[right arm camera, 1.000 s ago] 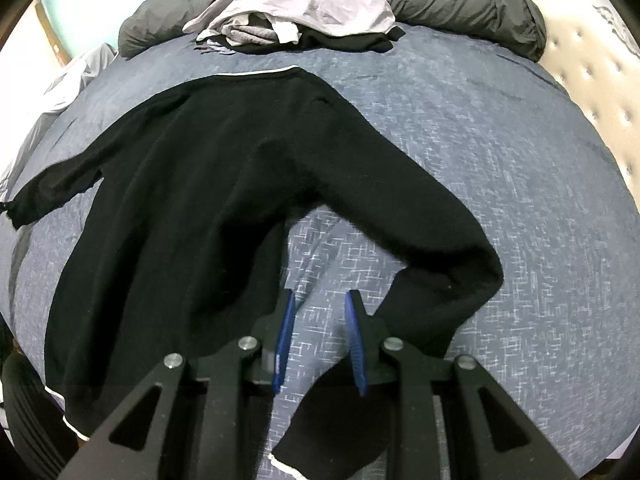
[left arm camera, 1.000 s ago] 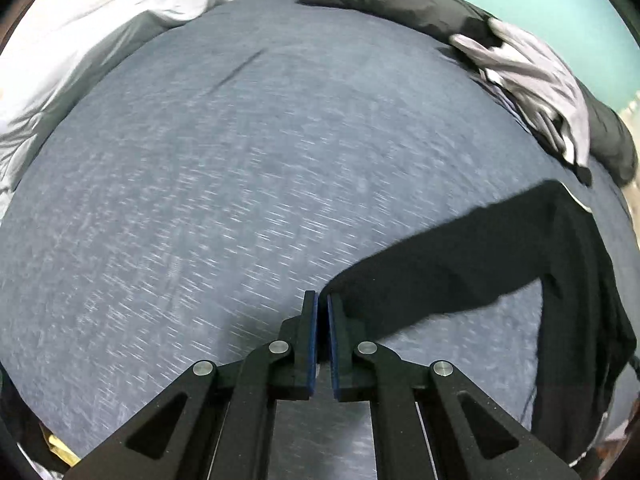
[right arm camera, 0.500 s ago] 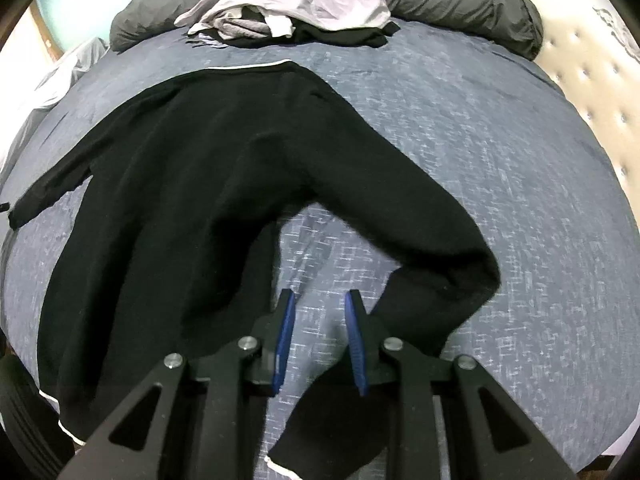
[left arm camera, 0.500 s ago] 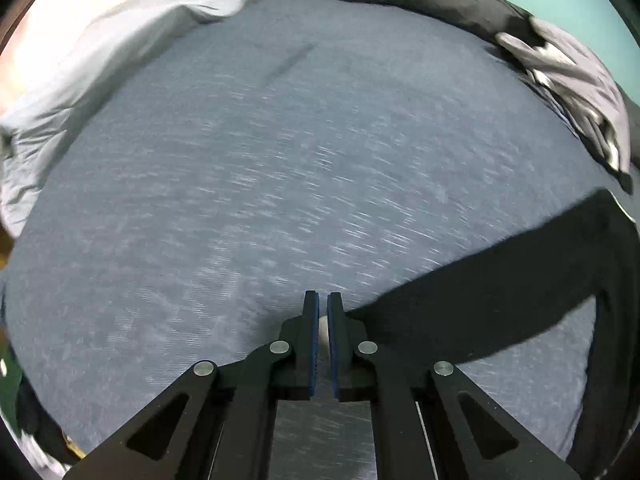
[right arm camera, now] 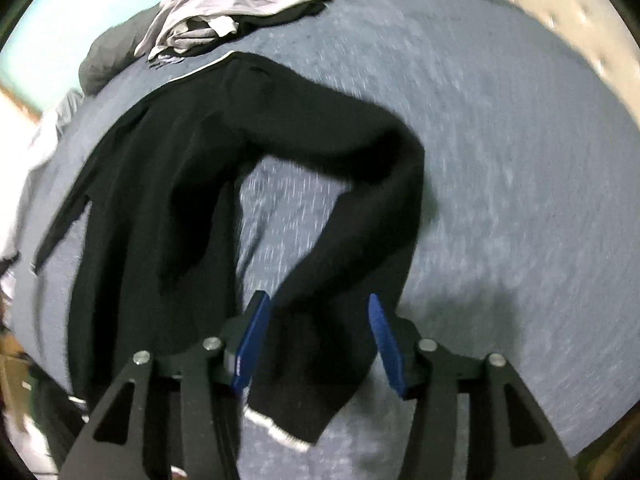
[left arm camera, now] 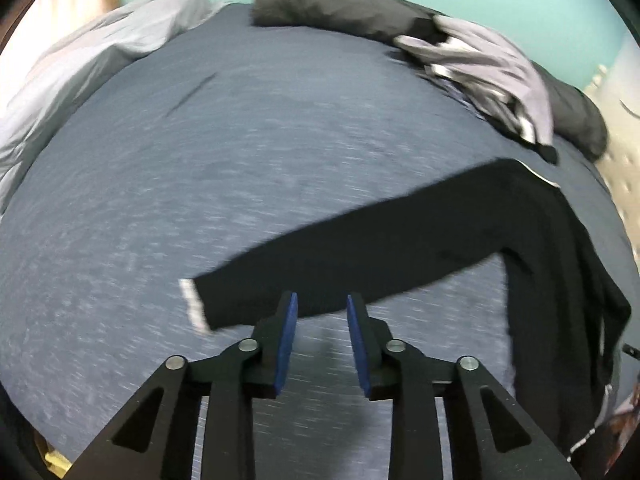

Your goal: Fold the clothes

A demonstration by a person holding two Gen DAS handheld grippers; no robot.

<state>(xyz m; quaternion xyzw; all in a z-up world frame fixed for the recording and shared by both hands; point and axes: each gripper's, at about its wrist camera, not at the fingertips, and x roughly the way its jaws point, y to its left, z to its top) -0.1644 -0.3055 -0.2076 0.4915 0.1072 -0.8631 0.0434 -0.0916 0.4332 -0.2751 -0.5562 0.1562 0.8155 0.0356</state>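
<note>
A black sweater (right arm camera: pixel 168 184) with thin white trim lies spread on the blue bedspread (left arm camera: pixel 240 160). In the left wrist view its one sleeve (left arm camera: pixel 380 248) stretches out flat, white-striped cuff (left arm camera: pixel 194 306) at the left. My left gripper (left arm camera: pixel 322 308) hovers at that sleeve's near edge, its jaws opening, with nothing pressed between the pads. In the right wrist view the other sleeve (right arm camera: pixel 372 208) bends back toward me. My right gripper (right arm camera: pixel 318 308) is over its lower part, jaws opening, and the sleeve lies between the fingers, unpinched. Its cuff (right arm camera: pixel 280 432) shows below.
A heap of pale grey clothes (left arm camera: pixel 492 72) (right arm camera: pixel 236 12) sits at the far side against a dark grey rolled duvet (left arm camera: pixel 332 4). A light grey sheet (left arm camera: pixel 80 68) bunches at the left. A tufted headboard (right arm camera: pixel 560 20) borders the bed.
The left gripper, shut on the sleeve's cuff before, has let it go and drawn back; the sleeve now lies flat. The right gripper shifted right over the other sleeve and widened.
</note>
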